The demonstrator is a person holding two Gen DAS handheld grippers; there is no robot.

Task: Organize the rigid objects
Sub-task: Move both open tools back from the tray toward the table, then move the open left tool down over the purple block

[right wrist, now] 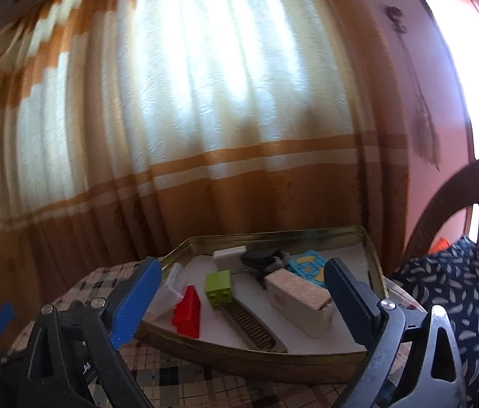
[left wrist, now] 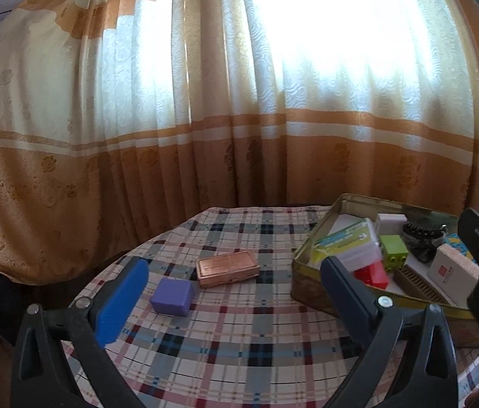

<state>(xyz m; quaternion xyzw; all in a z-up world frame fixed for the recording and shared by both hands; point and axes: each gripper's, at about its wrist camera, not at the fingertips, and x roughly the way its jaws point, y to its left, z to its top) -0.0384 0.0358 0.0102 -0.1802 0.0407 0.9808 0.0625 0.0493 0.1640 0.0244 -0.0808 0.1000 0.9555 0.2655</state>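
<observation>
- Left gripper (left wrist: 236, 292) is what I'm leading with: both fingers spread wide with nothing between them, hanging above the checked tablecloth (left wrist: 239, 350).
- Just ahead of it, at about eleven o'clock from the gap, sits the purple block (left wrist: 172, 296), closer to my blue left pad (left wrist: 122, 302) than to the dark right one.
- Beyond the block, at about twelve o'clock, lies the copper case (left wrist: 227, 268). Its long axis runs roughly nine to three, tipped slightly up at the three o'clock end, so it lies crosswise to my fingers.
- I judge these two loose pieces are what remains to be put away, and the left gripper is plainly the nearer one to both.
- At about two o'clock in the left view stands the tin box (left wrist: 311, 289), with a green brick (left wrist: 394, 250), a red piece (left wrist: 373, 273), a comb (left wrist: 416, 284) and small cartons already inside.
- Right gripper (right wrist: 243, 297) is also released and holds nothing; it hovers at the near rim of the same tin box (right wrist: 260, 360), looking straight in at twelve o'clock.
- From that side the loose pieces are out of sight, off toward nine o'clock.
- My reading: the block is the easy first grab, needing only a small shift toward eleven o'clock, then a carry toward two o'clock to the tin.
</observation>
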